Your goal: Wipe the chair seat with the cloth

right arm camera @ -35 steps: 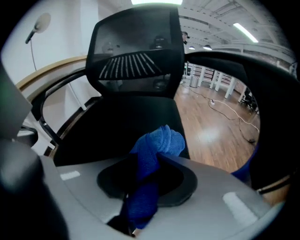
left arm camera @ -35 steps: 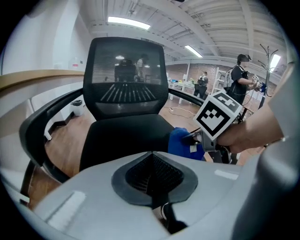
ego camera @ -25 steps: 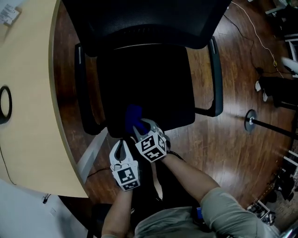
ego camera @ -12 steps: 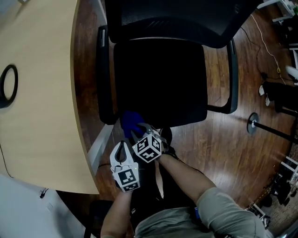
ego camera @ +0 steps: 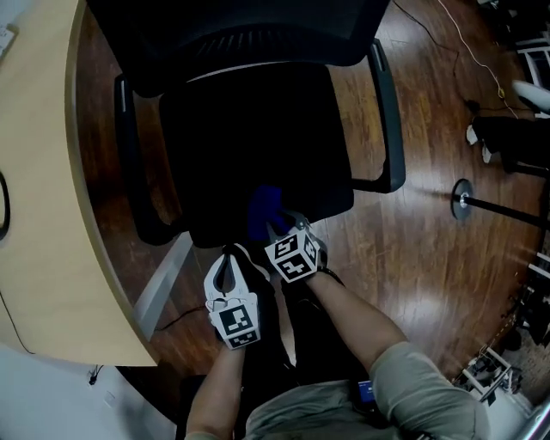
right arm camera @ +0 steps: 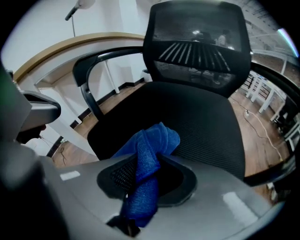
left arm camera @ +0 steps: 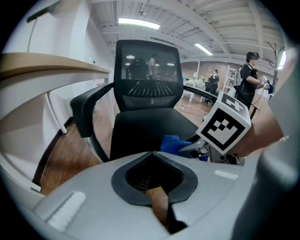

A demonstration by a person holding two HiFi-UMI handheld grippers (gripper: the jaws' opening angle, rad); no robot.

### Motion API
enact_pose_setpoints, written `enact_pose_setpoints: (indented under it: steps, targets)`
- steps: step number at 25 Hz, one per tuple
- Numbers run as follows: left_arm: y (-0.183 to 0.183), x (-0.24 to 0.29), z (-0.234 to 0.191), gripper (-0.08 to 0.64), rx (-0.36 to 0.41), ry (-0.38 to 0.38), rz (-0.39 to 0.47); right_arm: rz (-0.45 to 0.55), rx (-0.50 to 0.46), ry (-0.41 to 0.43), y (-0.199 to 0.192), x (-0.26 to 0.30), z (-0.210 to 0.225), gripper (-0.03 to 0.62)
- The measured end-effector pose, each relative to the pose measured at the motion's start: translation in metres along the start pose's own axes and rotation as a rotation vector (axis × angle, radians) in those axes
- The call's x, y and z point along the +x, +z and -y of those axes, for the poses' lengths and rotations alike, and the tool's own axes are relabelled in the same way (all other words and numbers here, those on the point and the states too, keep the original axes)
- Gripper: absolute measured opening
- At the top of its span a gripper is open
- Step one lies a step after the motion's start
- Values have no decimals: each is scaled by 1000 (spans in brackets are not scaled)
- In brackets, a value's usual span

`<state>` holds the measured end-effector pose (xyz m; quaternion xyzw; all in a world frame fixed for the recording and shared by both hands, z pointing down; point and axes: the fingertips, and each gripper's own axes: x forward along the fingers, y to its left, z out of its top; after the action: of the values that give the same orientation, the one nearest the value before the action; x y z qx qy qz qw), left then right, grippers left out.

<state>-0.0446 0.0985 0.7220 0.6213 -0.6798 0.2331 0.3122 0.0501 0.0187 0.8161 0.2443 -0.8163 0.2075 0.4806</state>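
Observation:
The black office chair seat (ego camera: 258, 146) fills the middle of the head view. A blue cloth (ego camera: 265, 209) lies bunched on the seat's front edge, near the middle. My right gripper (ego camera: 277, 227) is shut on that cloth; in the right gripper view the blue cloth (right arm camera: 150, 150) stands twisted up between its jaws over the seat (right arm camera: 206, 122). My left gripper (ego camera: 229, 256) hangs just off the seat's front edge, to the left of the right one, shut with nothing in it. The left gripper view shows the cloth (left arm camera: 174, 143) and the right gripper's marker cube (left arm camera: 224, 126).
A pale wooden desk (ego camera: 43, 215) curves along the left, close to the chair's left armrest (ego camera: 131, 155). The right armrest (ego camera: 388, 112) and mesh backrest (ego camera: 232, 26) bound the seat. A round stand base (ego camera: 464, 210) and cables lie on the wooden floor at right. A person (left arm camera: 248, 70) stands far off.
The right gripper has carried the cloth along the seat's front edge, first to the front left corner, then back right toward the middle. The left gripper has stayed by the front edge.

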Motion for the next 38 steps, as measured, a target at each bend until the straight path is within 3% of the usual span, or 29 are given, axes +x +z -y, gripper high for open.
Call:
enact_pose_setpoints:
  steps: [11,15,23,27,38]
  targets:
    - [46,39,145,5,184,-226,13,-46,317,-231,-92,-68,159,94]
    - [43,47,178,5,216,-249,1,-55,347,-251,-118,-78,188,94]
    - [58,40,198,5,213,-186,-3,-56,328,-172,-124,-78,191,94]
    - [77,9,192,5,172,-155,-6,-64,304,-130,-122,-115,165,94]
    - [184,-83,138,5,67,-45,159,137,131,-70,-3,-229,107,94]
